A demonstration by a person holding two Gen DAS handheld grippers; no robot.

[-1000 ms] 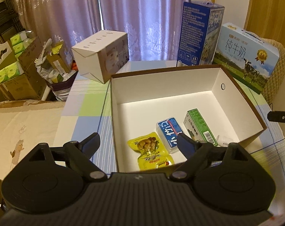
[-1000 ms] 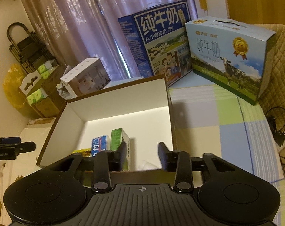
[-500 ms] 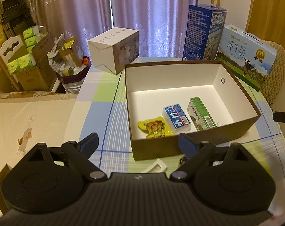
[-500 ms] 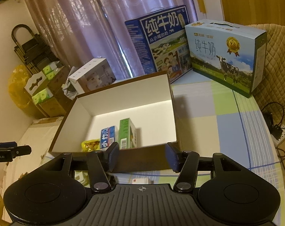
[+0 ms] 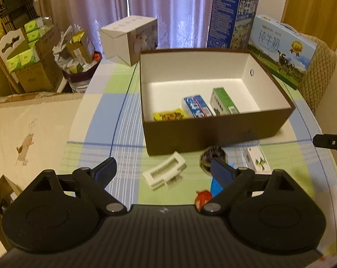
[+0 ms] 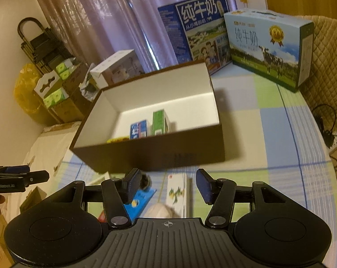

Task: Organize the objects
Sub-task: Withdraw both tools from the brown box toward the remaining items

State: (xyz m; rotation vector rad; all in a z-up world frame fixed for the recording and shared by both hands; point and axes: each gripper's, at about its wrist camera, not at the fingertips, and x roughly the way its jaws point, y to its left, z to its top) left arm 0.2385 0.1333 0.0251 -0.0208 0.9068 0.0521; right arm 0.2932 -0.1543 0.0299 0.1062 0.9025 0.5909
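Observation:
A brown box with a white inside stands on the checked tablecloth. It holds a yellow snack packet, a blue-white pack and a green-white carton. In front of it lie a white plastic clip, a dark round thing, a small white box with a leaf print, a blue flat packet and a red bit. My left gripper hovers wide open above the clip. My right gripper is open above the leaf-print box, gripping nothing.
Two milk cartons, dark blue and light blue, stand behind the brown box, and a white carton at the back left. Cardboard boxes crowd the floor on the left. A quilted chair back and cables are on the right.
Both grippers have drawn back from over the brown box toward the near side of the table. The loose items in front of the box have come into view. The right jaws have widened.

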